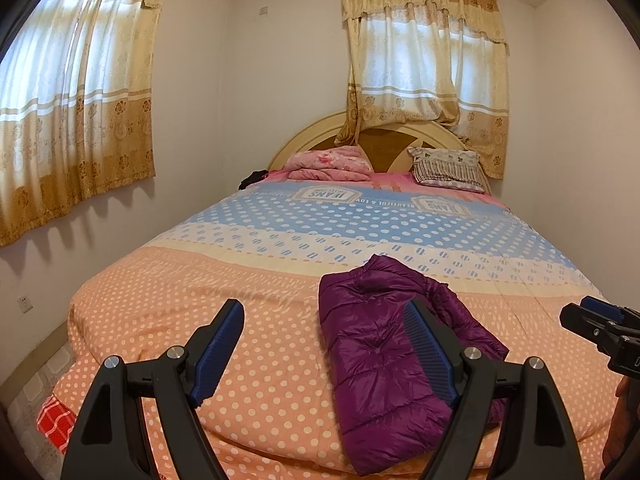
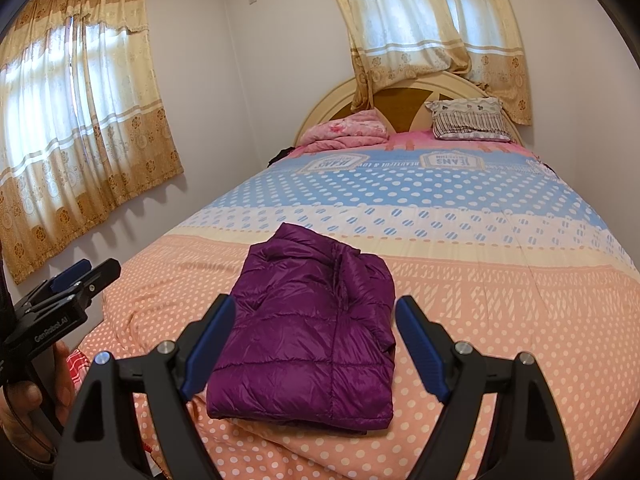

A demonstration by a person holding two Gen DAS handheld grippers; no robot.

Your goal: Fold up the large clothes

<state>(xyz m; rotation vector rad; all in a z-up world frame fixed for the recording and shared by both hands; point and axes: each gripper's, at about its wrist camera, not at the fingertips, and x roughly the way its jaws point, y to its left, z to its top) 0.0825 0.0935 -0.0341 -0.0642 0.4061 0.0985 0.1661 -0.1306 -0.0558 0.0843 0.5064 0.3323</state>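
Big bed [image 2: 500, 280] with the dotted cover takes up most of the room, and my purple puffer jacket [image 2: 308, 344] sits near its foot end, already folded into a neat block. Looks like the fold's basically done, so next is probably a tidy-up press or lifting it away. Both the left gripper [image 1: 320, 352] and right gripper [image 2: 316, 348] hover with jaws spread, holding nothing. Pillow [image 2: 468, 118] and pink blanket [image 2: 348, 130] are well clear by the headboard.
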